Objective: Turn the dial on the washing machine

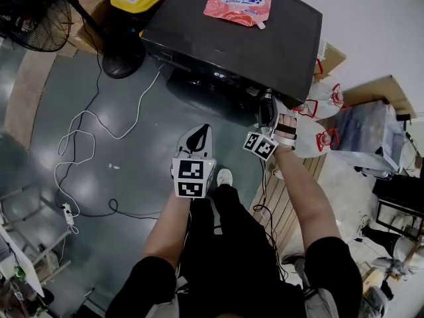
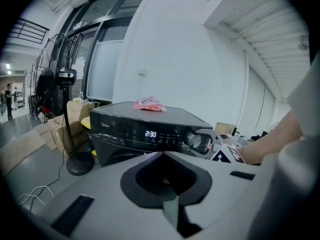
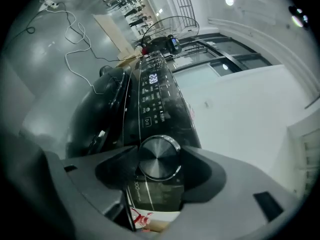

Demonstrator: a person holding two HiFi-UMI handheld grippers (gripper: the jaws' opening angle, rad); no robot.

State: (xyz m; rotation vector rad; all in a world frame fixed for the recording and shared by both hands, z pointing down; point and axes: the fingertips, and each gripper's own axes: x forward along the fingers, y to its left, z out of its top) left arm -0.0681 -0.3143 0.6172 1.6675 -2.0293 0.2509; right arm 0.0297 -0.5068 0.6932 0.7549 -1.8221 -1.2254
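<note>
The black washing machine (image 1: 232,35) stands ahead of me, and its display (image 2: 150,134) reads 2:30. Its silver dial (image 3: 159,156) sits at the right end of the front panel (image 2: 150,134). My right gripper (image 3: 159,157) is shut on the dial, one jaw pressed against each side of it. In the head view the right gripper (image 1: 267,110) reaches the panel's right end. My left gripper (image 1: 198,138) hangs back from the machine's front, shut and holding nothing. From the left gripper view, the left gripper (image 2: 163,155) faces the machine, and the dial (image 2: 194,140) shows with the right gripper (image 2: 214,143) on it.
A pink detergent pouch (image 1: 238,0) lies on the machine's lid. A standing fan (image 1: 33,18) and its round base (image 1: 122,63) are at the left, with white cables (image 1: 86,128) on the floor. White bags (image 1: 318,128) and cardboard boxes (image 1: 377,88) crowd the right side.
</note>
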